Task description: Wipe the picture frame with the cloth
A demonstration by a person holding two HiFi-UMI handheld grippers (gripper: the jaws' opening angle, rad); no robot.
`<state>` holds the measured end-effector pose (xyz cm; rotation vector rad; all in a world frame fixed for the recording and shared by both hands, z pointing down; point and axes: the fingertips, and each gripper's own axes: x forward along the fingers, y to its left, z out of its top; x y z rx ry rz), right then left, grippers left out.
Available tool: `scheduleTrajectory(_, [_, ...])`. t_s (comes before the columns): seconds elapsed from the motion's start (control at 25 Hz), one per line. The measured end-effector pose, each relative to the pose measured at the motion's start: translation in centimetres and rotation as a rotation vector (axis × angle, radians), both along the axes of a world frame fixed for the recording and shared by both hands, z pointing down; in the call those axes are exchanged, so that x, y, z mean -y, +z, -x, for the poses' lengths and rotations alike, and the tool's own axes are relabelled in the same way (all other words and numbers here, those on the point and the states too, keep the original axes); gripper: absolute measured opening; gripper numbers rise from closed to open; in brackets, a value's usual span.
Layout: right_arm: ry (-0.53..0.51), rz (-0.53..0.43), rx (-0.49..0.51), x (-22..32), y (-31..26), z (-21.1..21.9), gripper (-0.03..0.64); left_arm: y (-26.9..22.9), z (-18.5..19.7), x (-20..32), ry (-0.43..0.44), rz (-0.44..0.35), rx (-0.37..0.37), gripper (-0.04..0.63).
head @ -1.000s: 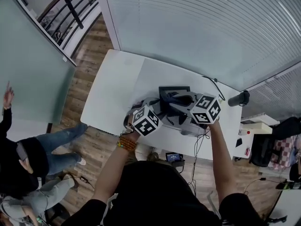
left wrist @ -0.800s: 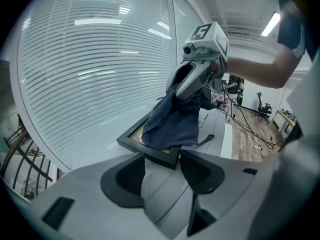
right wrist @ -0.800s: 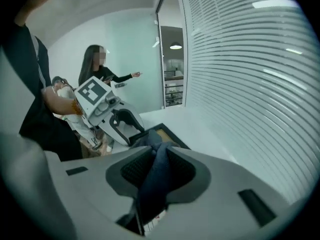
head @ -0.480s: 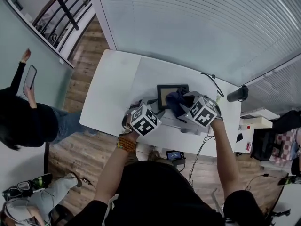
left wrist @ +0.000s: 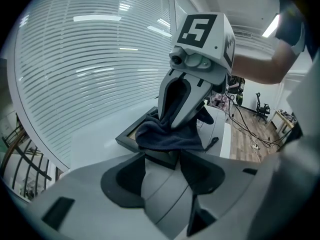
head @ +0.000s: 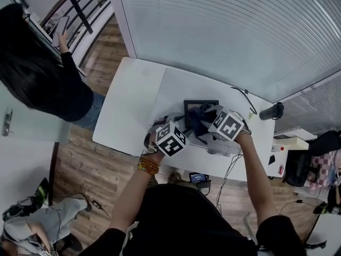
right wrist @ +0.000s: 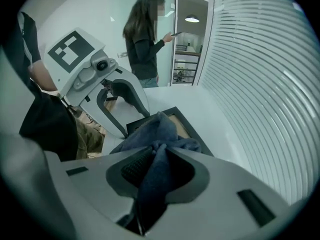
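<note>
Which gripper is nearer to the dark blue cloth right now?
Right. The right gripper is clamped on the cloth, bunching it over the picture frame. The left gripper grips the frame's near corner, just short of the cloth's edge.

Table (head: 128, 100) — picture frame (head: 201, 102) on it, right of centre. Cloth (head: 196, 119) lies over the frame's near part. Left gripper (left wrist: 161, 156) at the frame's near-left corner; right gripper (right wrist: 157, 151) at the right — over the cloth.
</note>
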<state>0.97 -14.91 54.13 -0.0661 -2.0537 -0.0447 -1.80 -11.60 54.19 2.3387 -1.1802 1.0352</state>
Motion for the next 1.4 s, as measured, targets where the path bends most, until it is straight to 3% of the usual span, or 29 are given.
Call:
scheduleTrajectory(0.16, [-0.024,0.005,-0.005,-0.8,0.0,1.4,0.071,0.0,0.2,0.0,-0.003,0.000,0.003,0.224])
scheduleTrajectory(0.4, [-0.023,0.083,0.118,-1.8,0.0,4.3,0.071,0.2,0.1,0.2,-0.003,0.000,-0.002,0.224])
scheduleTrajectory(0.48, [0.008,0.172,0.199,-2.1,-0.6,4.3,0.071,0.2,0.0,0.2,-0.002,-0.002,-0.004,0.224])
scheduleTrajectory(0.6, [0.086,0.404,0.384,-2.4,-3.5,4.5,0.071,0.1,-0.1,0.2,0.002,-0.004,-0.006,0.221])
scheduleTrajectory(0.64, [0.109,0.442,0.439,-2.0,-4.8,4.7,0.071,0.1,-0.1,0.2,0.004,-0.002,-0.006,0.221])
scheduleTrajectory(0.68, [0.125,0.442,0.476,-1.3,-5.9,5.0,0.071,0.0,-0.1,0.2,0.005,-0.001,-0.006,0.221])
scheduleTrajectory(0.76, [0.142,0.347,0.488,0.8,-7.1,5.8,0.071,0.0,-0.1,0.1,0.006,-0.003,-0.007,0.219])
scheduleTrajectory(0.88, [0.117,0.167,0.385,3.1,-5.4,7.6,0.072,0.0,0.0,0.1,0.003,-0.010,-0.006,0.219])
scheduleTrajectory(1.04, [0.046,0.038,0.247,3.1,-1.7,9.0,0.071,0.1,-0.3,0.2,0.003,-0.004,-0.010,0.219])
scheduleTrajectory(1.2, [0.051,-0.007,0.239,2.2,-1.5,8.9,0.071,0.0,0.0,0.1,0.000,0.001,-0.014,0.219])
scheduleTrajectory(1.4, [0.125,0.054,0.303,1.2,-1.3,7.2,0.071,0.1,-0.2,-0.1,0.002,0.014,-0.019,0.219])
